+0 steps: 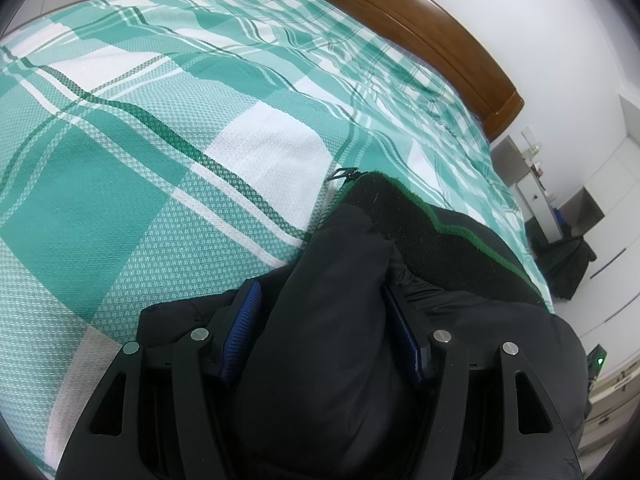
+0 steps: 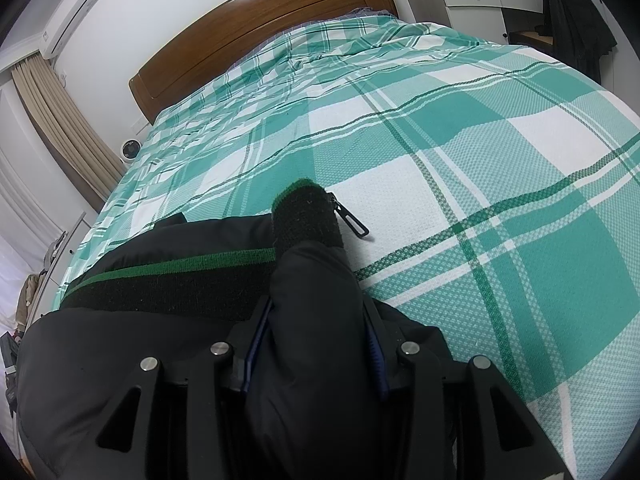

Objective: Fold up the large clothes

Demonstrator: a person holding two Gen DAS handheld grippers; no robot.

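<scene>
Presently the black jacket (image 1: 332, 320) lies on the bed's green plaid cover (image 1: 140, 152). Left claw (image 1: 320, 332) grips a thick bunch of jacket fabric; right claw (image 2: 316, 344) likewise clamps a fold. Fingertips are buried in cloth. Jacket's lower part is cut off; zipper pull (image 2: 352, 222) is visible.

One black jacket (image 1: 328, 320), one plaid bed cover (image 1: 160, 140), one wooden headboard (image 1: 420, 28), two grippers (image 1: 320, 316) (image 2: 316, 340)
</scene>
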